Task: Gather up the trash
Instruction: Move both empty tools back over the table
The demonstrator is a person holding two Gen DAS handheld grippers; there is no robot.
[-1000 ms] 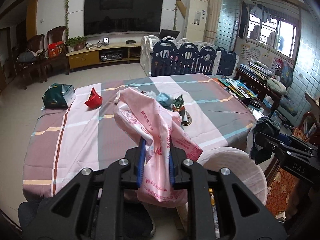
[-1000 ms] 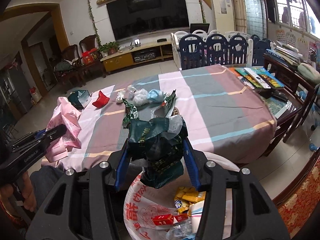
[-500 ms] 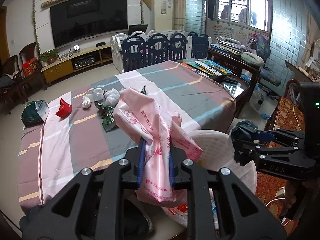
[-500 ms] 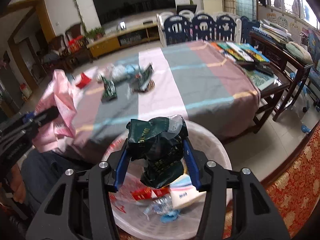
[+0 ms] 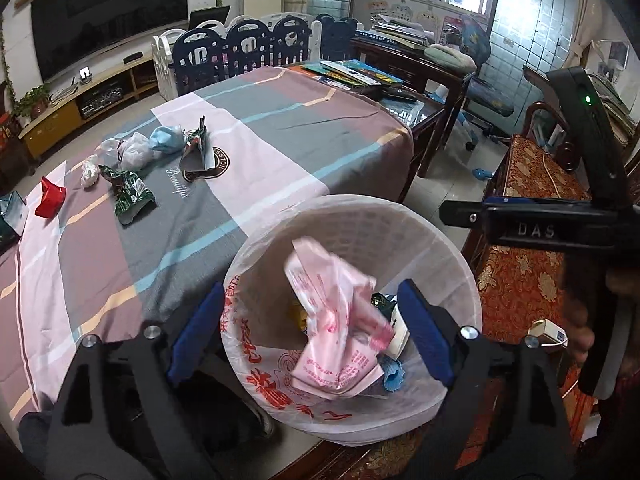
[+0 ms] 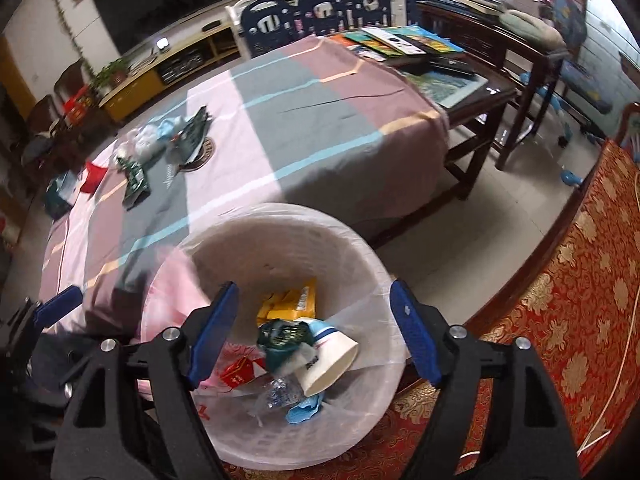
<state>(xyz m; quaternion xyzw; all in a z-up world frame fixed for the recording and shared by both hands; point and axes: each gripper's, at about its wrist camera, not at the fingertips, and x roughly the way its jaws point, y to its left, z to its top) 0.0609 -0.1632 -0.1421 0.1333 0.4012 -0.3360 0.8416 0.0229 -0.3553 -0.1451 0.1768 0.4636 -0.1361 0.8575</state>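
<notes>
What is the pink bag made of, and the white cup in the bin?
The pink bag looks like thin, slightly glossy plastic film: it crumples and creases softly. The white cup looks like matte paper, stiff, with a thin rim; a plastic coating can't be ruled out.

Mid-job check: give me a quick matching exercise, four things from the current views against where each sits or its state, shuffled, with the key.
Things:
1. pink plastic bag
2. red wrapper
3. paper cup
4. left tongs

Places or states:
A. on the tablecloth, far left
B. open, above the trash bin
C. lying on its side among the trash
D. blurred, loose between the blue pads

Pairs: 1-D, 2-A, 3-C, 4-B
</notes>
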